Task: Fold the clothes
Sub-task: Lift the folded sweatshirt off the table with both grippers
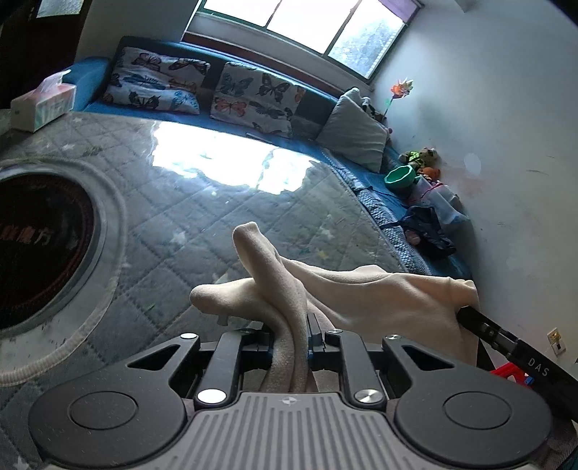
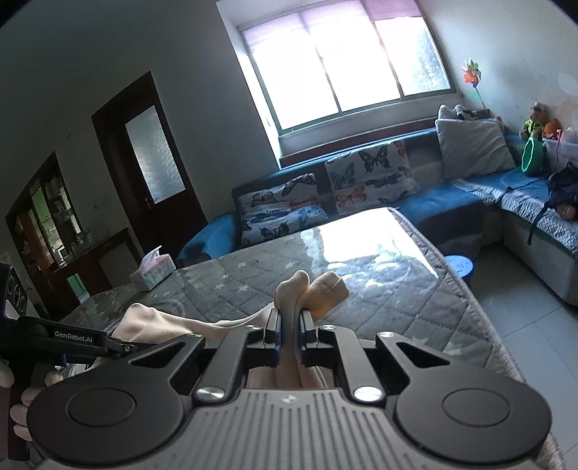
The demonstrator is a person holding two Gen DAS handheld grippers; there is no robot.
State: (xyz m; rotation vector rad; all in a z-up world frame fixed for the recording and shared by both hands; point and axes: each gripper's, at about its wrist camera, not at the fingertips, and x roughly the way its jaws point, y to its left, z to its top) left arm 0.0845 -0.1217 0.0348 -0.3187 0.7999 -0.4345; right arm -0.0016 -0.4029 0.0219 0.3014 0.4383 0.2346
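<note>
The left gripper's (image 1: 289, 336) fingers (image 1: 315, 330) pinch a fold of the cream socks (image 1: 379, 293), and the right gripper's (image 2: 289, 334) fingers (image 2: 273, 327) clamp their toe ends. The socks hang stretched between both grippers above the grey quilted surface (image 1: 188, 202), a tissue box (image 2: 153, 269) well behind.

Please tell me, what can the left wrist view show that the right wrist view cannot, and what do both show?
Only the left wrist view shows the dark round inset in the table cover and a wall socket.

Only the right wrist view shows the dark door, the cabinet, the blue stool, the floor, and a hand holding the left tongs.

Both show the beige garment pinched by each tongs, the quilted table cover, tissue box, butterfly cushions, blue sofa, window and pinwheel.
</note>
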